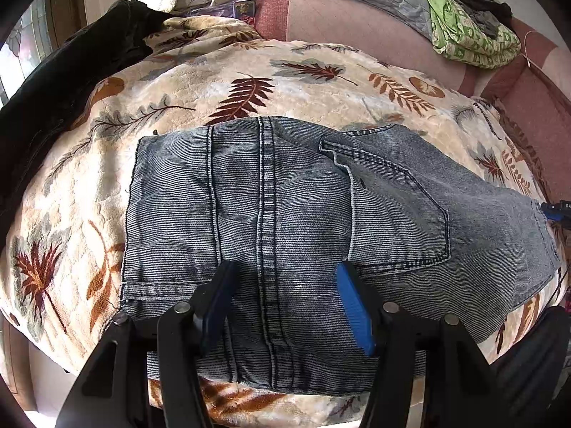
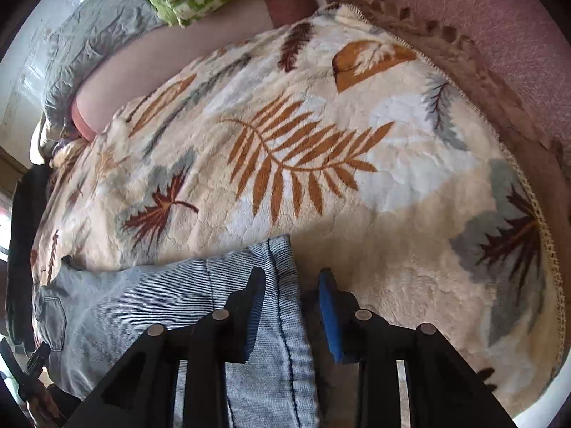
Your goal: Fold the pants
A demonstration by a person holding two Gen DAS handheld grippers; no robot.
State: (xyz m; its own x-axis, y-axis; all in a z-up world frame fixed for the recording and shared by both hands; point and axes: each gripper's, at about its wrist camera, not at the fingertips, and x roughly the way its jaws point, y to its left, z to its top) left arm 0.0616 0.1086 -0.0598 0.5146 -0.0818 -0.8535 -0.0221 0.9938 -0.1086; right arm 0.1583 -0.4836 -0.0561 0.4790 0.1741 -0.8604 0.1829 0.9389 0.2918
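On the leaf-print blanket (image 1: 321,82), the folded jeans (image 1: 285,196) lay directly beneath the left tool (image 1: 285,274), whose jaws stood wide astride the central seam, while the right tool (image 2: 291,281), also wide, straddled the jeans' right-hand edge.

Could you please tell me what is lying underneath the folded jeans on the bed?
The jeans rest on a cream leaf-print blanket, which shows all around them. The blanket lies over a pink sofa. Whatever sits directly beneath the denim is covered and cannot be seen.
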